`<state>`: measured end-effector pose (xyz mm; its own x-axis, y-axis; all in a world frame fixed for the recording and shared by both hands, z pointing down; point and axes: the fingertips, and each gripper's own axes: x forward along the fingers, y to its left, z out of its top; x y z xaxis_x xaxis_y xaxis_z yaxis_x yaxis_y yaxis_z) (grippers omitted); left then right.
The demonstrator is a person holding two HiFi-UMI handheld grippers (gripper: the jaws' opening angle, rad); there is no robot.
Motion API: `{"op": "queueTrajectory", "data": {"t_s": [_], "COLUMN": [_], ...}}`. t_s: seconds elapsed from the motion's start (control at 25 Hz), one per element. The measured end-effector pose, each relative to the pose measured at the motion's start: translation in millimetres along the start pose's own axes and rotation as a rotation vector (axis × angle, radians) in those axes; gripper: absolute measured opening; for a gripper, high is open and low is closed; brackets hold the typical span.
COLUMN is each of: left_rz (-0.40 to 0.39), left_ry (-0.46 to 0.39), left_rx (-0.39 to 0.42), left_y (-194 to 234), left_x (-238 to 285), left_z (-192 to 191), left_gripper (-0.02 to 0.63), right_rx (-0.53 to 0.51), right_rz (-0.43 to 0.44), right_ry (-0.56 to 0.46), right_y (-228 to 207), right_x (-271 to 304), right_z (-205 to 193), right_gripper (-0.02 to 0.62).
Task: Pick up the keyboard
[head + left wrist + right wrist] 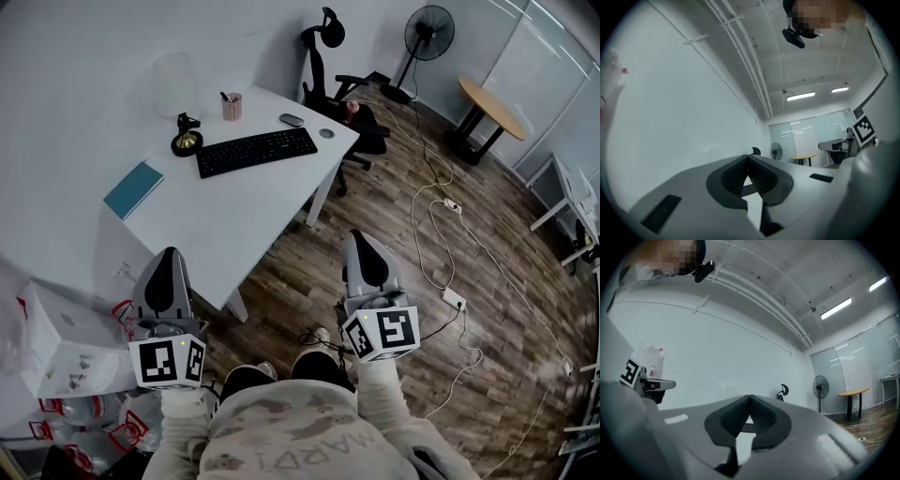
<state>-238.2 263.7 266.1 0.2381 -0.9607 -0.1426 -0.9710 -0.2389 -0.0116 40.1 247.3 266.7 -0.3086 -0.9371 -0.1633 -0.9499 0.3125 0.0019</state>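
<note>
While neither gripper has reached it, the keyboard (256,152) lies flat on the desk (234,230), on the far half, close to the desk's wall side. Black, full-size, untouched. Pick-up not begun.

Key relation: keyboard sits ahead of both grippers, roughly btw their two lines of aim. Its long axis runs approx. along the desk's far edge, i.e. crosswise to the grippers, slightly skewed. Left gripper (172,255) hangs over the desk's near corner. Right gripper (362,236) hangs off the desk, over wood floor by the desk's near right side. Both are well apart from the keyboard, and the gap looks abt equal. Judged: left one is better placed, being over the desk top already w/ the keyboard's left end ahead of it. Right one would have to swing in over the desk for the right end.

Jaws: in the left gripper view the pads meet at the tip, nothing btw them. Right gripper view shows the same. Both closed, empty, aimed abt level. Judged: they must open before any grasp.

Also on desk: teal notebook (132,188) at left edge, pen cup (232,106) at far edge, mouse (292,119) near far right corner.

Writing: no brand legible on keyboard. Gripper cubes carry square b/w markers only, no words. Print on person's top (281,433), upside down in head view, seems to read "MARDI"; not certain.
</note>
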Motion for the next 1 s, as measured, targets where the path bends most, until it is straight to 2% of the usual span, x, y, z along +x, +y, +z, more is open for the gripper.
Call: {"op": "queueTrajectory", "data": {"t_s": [0.44,1.0], "left_rz": [0.010,0.097], "left_ry": [0.002,0.022], "left_rx": [-0.001,0.012], "left_y": [-2,13], "left_x": [50,144], "left_z": [-7,-26], "left_gripper": [0.006,0.006], "right_rx": [0.013,0.030], "right_rz": [0.009,0.086], "right_ry": [0.006,0.013], "right_y": [-30,-74], "right_x": [46,157], "right_z": [-11,-32], "right_gripper": [0.009,0.009]}}
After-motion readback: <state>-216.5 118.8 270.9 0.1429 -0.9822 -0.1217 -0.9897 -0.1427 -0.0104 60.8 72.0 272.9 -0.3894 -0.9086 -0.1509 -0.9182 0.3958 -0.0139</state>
